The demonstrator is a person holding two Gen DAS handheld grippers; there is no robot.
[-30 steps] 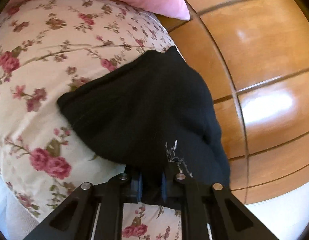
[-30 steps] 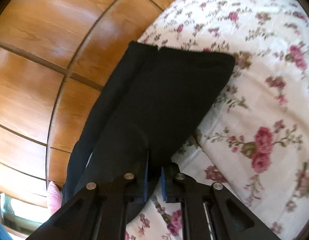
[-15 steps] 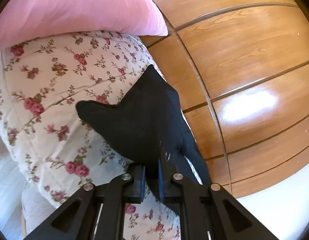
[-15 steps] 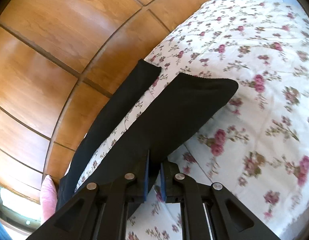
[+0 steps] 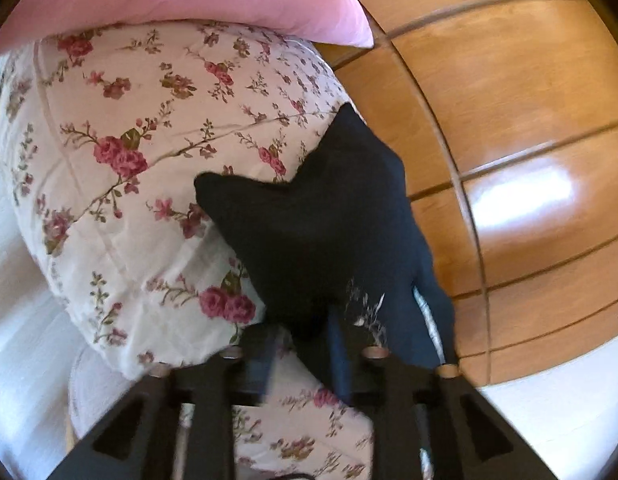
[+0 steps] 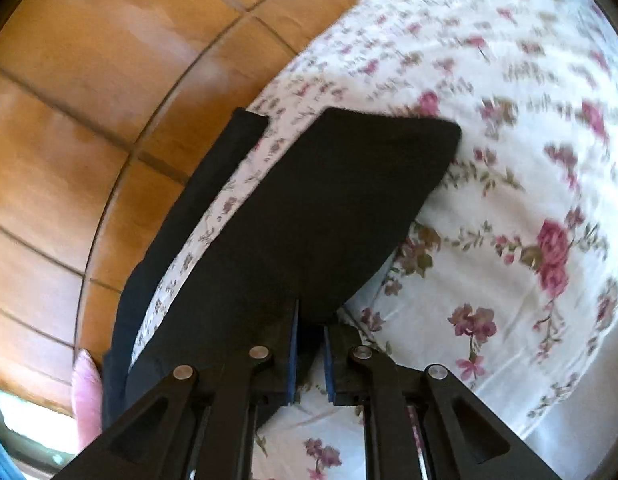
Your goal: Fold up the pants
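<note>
a: pants point(image 5: 325, 236), black, spread on floral bed point(image 5: 121, 208), beside wooden wall panels point(image 5: 509, 128).
b: left gripper point(image 5: 305, 360)?
a: just been opening, partly apart, cloth still between.
b: right gripper point(image 6: 309, 360)?
a: nearly closed, pinching a pants edge point(image 6: 309, 216).

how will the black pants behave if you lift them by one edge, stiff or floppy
Probably floppy: the black pants drape over the floral bedspread and follow its curve. Likely light, since the right gripper holds up a leg by its edge. Apt to slide off toward the wooden floor.
</note>
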